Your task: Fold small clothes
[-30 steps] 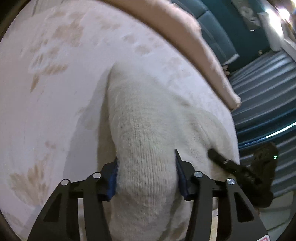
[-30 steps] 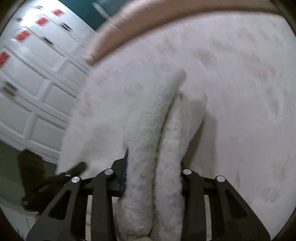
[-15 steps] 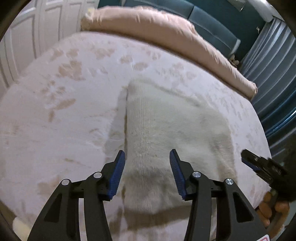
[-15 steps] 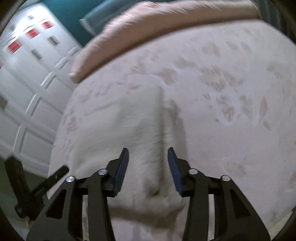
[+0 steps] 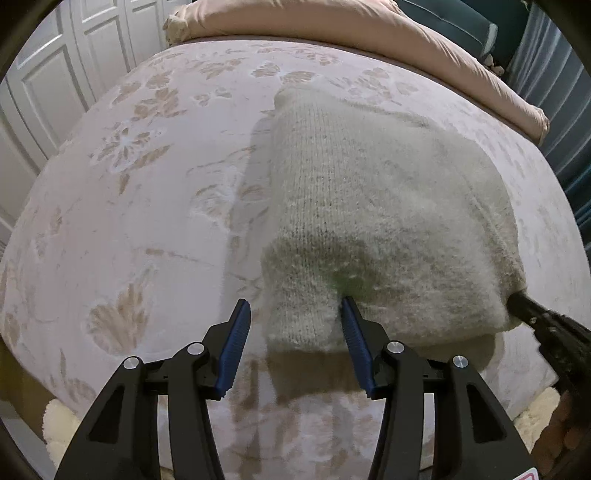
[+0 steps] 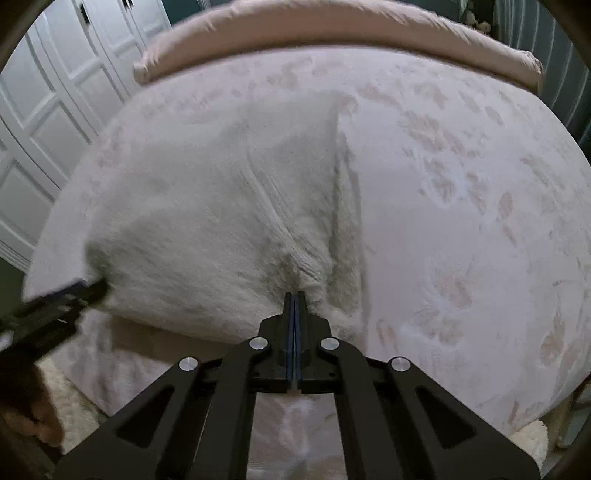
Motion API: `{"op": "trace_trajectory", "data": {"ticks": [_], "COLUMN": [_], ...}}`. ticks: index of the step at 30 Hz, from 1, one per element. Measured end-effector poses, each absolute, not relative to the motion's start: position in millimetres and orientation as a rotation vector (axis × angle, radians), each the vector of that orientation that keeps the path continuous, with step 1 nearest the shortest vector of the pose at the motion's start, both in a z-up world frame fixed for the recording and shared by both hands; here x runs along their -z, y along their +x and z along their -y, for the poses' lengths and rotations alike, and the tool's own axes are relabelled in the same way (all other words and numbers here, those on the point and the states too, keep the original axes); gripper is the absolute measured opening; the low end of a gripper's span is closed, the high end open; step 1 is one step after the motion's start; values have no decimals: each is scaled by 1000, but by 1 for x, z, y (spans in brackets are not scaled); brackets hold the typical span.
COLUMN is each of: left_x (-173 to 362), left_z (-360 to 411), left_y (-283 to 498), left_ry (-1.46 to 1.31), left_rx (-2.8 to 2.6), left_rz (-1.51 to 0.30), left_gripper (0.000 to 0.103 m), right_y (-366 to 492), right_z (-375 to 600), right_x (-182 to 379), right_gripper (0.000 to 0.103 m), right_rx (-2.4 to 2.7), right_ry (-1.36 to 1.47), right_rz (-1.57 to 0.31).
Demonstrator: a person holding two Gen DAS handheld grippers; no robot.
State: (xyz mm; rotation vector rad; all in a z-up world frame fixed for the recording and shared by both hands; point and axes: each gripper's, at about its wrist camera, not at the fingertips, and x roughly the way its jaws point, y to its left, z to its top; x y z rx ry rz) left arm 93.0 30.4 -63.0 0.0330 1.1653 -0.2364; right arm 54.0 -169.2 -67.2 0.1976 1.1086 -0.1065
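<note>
On my far left are white doors (image 5: 55, 92). Next comes the bed (image 5: 129, 221), with a pale cover that has leaf shapes on it. A pink pillow (image 5: 332, 26) lies along the far end.

My left gripper (image 5: 293, 317) hangs over the near edge of the bed. Its two blue fingers (image 5: 236, 343) are wide apart. A near corner of the sweater (image 5: 369, 203) sits in the gap between them, but they do not squeeze it. The right finger touches the wool or is just beside it; the left one has a gap.

The sweater is cream and fuzzy. It lies on the bed, close to the near edge, and looks like a thick, puffy bundle, so I think it is already folded over at least once. I cannot see any sleeves sticking out.

More to the right is my right gripper (image 6: 294, 295). Its fingers are pressed together, right at the near edge of the sweater (image 6: 221, 221). Wrinkles in the wool run down to the tips, so I think it is pinching a little bit of cloth there.

I guess the fold is mostly done. What may be left is one more fold, or just pulling the edges straight and patting it flat. The right side looks a bit bunched up.
</note>
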Motion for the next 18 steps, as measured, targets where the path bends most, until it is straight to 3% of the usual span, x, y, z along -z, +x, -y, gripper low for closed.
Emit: {"op": "trace_trajectory", "data": {"ticks": [3, 13, 15, 17, 18], "left_x": [65, 45, 44, 44, 45], "left_z": [-23, -13, -13, -13, -12], "left_y": [91, 64, 58, 50, 44], "left_ry": [74, 144, 145, 143, 149], "left_rx": [223, 187, 177, 168, 164], "left_rz": [-1161, -1105, -1102, -1092, -1087], "left_gripper": [50, 51, 56, 61, 63], "right_y": [59, 20, 10, -3, -7], "right_z": [162, 154, 153, 150, 149], "right_x": [94, 46, 44, 44, 44], "right_gripper": [0, 6, 26, 38, 39], "right_rx": [110, 127, 140, 172, 177], "right_ry": [144, 242, 252, 230, 221], "right_rz": [-1149, -1050, -1038, -1015, -1012]}}
